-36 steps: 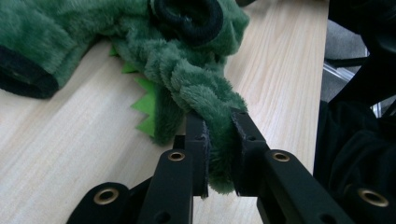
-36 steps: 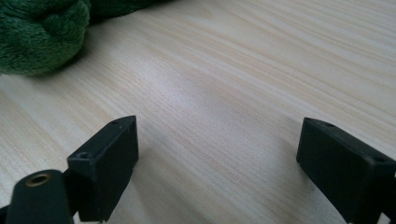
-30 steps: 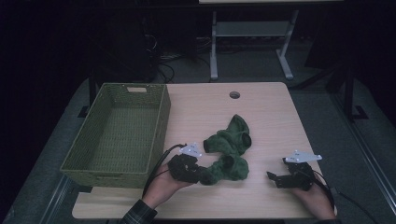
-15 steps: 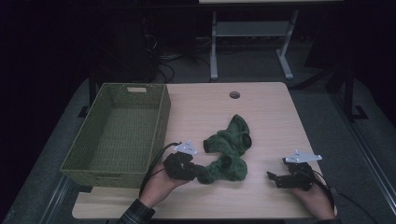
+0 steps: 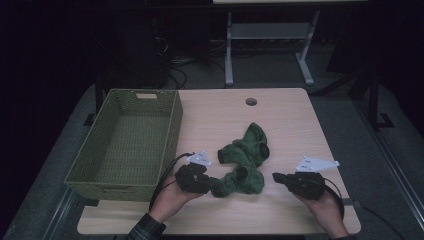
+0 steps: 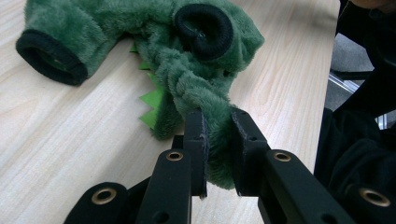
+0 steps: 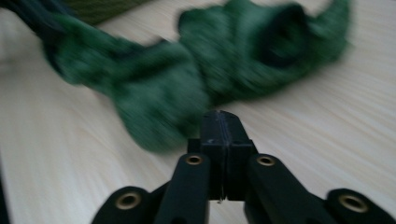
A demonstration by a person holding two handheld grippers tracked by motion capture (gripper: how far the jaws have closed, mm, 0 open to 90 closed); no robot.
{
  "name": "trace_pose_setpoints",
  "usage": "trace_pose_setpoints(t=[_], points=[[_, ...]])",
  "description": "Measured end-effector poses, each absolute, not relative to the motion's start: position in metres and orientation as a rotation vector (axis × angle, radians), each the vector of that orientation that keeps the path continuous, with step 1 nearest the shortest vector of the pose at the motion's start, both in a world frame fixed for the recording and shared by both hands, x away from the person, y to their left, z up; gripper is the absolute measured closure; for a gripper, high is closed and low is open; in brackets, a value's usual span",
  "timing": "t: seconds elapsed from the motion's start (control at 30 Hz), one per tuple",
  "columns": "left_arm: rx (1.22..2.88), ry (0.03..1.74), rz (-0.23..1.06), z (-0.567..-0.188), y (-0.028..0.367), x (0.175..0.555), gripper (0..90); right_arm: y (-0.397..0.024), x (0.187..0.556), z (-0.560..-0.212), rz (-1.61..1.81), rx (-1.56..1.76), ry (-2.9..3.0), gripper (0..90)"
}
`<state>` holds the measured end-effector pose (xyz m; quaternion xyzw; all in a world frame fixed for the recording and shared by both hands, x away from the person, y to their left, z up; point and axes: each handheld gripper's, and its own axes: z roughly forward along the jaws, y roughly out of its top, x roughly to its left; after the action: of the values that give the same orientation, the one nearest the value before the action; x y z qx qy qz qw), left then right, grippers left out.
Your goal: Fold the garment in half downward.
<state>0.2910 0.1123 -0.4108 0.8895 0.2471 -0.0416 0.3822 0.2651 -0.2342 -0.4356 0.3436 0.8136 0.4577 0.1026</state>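
Note:
A fuzzy green garment [image 5: 245, 165] with black cuffs and light green spikes lies crumpled on the wooden table [image 5: 290, 125]. My left gripper [image 5: 212, 186] is at its near left end. In the left gripper view my left gripper [image 6: 218, 126] has been closing and is shut on a twisted fold of the garment [image 6: 196, 70]. My right gripper [image 5: 275, 176] hovers just right of the garment, apart from it. Its jaws have just been closing; in the right gripper view my right gripper [image 7: 223, 116] has its pads together with nothing between them, the garment [image 7: 187, 70] blurred beyond.
A green woven basket [image 5: 172, 130] stands empty on the table's left side, close to my left hand. A round cable hole [image 5: 251, 101] is near the far edge. Bare tabletop lies right of and behind the garment. Metal stand legs [image 5: 229, 55] rise beyond the table.
My right gripper has risen a little and shifted left toward the garment. My left gripper has stayed at the garment's near end.

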Motion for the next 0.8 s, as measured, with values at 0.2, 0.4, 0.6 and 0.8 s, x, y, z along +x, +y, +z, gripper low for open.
trace_pose_setpoints(t=[0.2, 0.4, 0.6, 0.8], points=[[2.270, 0.630, -0.125, -0.413, 0.111, 0.291, 77.9, -0.196, 0.273, -0.436, 1.374, 0.921, 2.479, 89.9], [2.266, 0.637, -0.130, -0.413, 0.114, 0.292, 77.8, -0.171, 0.286, -0.452, 1.309, 0.903, 2.562, 90.0], [2.236, 0.648, -0.127, -0.407, 0.116, 0.294, 77.8, -0.163, 0.290, -0.465, 1.213, 0.904, 2.616, 90.0], [2.203, 0.614, -0.136, -0.396, 0.109, 0.300, 77.3, -0.160, 0.290, -0.468, 1.195, 0.900, 2.627, 90.0]])
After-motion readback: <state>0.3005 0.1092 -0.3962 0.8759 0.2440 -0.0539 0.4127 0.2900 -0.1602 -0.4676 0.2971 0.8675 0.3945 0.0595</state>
